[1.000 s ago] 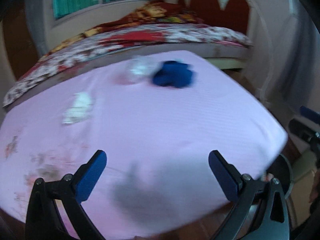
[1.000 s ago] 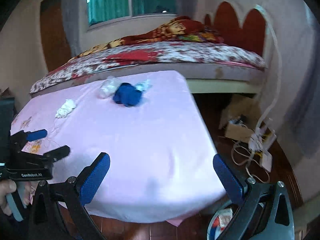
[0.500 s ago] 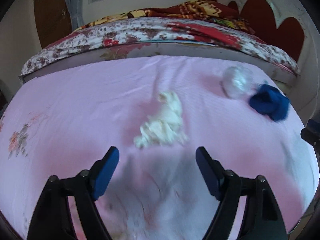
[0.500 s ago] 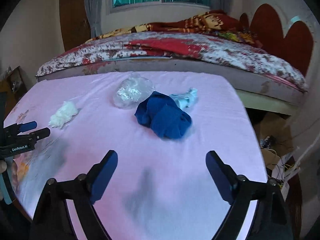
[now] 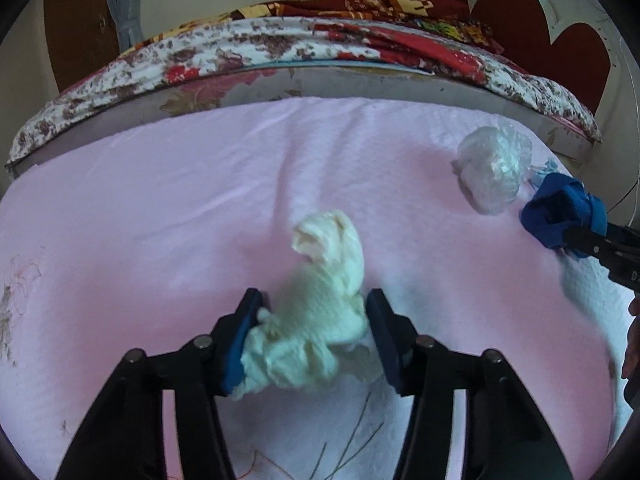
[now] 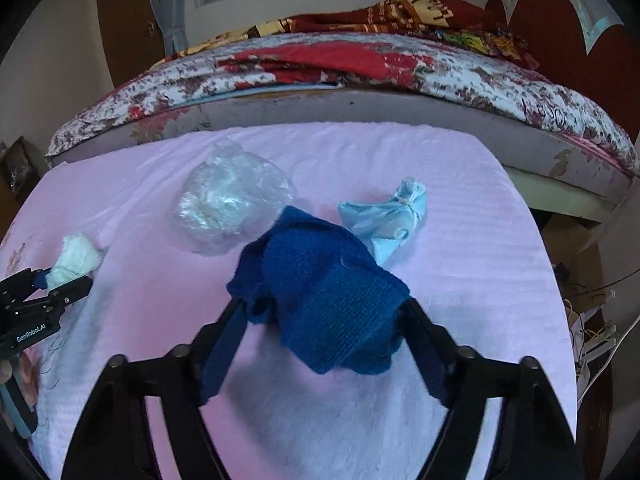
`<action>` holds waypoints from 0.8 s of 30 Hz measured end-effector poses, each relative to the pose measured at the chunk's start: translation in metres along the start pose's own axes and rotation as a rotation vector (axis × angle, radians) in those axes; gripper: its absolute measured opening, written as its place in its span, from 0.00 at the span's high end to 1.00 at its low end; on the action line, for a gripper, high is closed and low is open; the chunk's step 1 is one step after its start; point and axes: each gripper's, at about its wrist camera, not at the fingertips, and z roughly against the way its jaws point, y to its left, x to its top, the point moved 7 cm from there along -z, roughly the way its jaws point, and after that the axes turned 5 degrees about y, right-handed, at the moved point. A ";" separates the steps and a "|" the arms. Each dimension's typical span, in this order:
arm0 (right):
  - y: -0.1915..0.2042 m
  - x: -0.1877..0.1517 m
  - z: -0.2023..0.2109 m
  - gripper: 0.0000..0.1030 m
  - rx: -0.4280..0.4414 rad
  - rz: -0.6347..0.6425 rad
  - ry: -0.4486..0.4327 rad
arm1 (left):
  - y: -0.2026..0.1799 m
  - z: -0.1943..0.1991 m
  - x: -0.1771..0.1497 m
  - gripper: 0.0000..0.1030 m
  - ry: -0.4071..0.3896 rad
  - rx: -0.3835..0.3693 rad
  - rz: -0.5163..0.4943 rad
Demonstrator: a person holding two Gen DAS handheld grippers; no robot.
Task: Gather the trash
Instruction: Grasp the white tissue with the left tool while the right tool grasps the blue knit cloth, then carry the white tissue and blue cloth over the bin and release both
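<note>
trash on the pink cloth (image 5: 160,208): left gripper (image 5: 316,312) jaws closing around the white wad (image 5: 320,312), right gripper (image 6: 324,316) jaws closing around the blue knit (image 6: 320,292). risk imo: soft stuff squishes out, or the cloth gets pinched.

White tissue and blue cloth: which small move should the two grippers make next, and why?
Probably finish closing, then lift. The white tissue sits between the closing left gripper pads, the dark blue cloth between the closing right gripper pads. Both wads rest on the pink sheet.
</note>
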 end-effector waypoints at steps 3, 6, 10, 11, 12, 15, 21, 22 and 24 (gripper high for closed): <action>-0.007 -0.003 -0.006 0.38 0.013 -0.028 0.024 | -0.004 0.001 0.000 0.61 0.002 -0.017 -0.008; -0.012 -0.006 -0.007 0.55 -0.005 -0.037 0.023 | -0.008 0.004 -0.001 0.66 0.003 -0.043 -0.013; -0.019 -0.008 0.002 0.67 0.062 -0.098 0.017 | -0.018 0.021 -0.003 0.67 -0.027 -0.079 -0.028; -0.020 -0.010 0.008 0.67 0.068 -0.108 0.006 | -0.023 0.030 -0.002 0.67 -0.044 -0.086 -0.041; -0.019 -0.013 0.016 0.67 0.077 -0.110 -0.008 | -0.027 0.038 -0.003 0.67 -0.061 -0.089 -0.053; -0.015 -0.023 0.039 0.67 0.085 -0.098 -0.037 | -0.039 0.058 -0.006 0.67 -0.097 -0.092 -0.087; -0.022 -0.055 0.096 0.67 0.083 -0.113 -0.100 | -0.071 0.090 -0.023 0.67 -0.138 -0.122 -0.124; -0.025 -0.062 0.107 0.67 0.076 -0.115 -0.110 | -0.075 0.094 -0.026 0.67 -0.144 -0.126 -0.128; -0.031 -0.074 0.125 0.67 0.057 -0.115 -0.127 | -0.088 0.102 -0.033 0.67 -0.150 -0.137 -0.135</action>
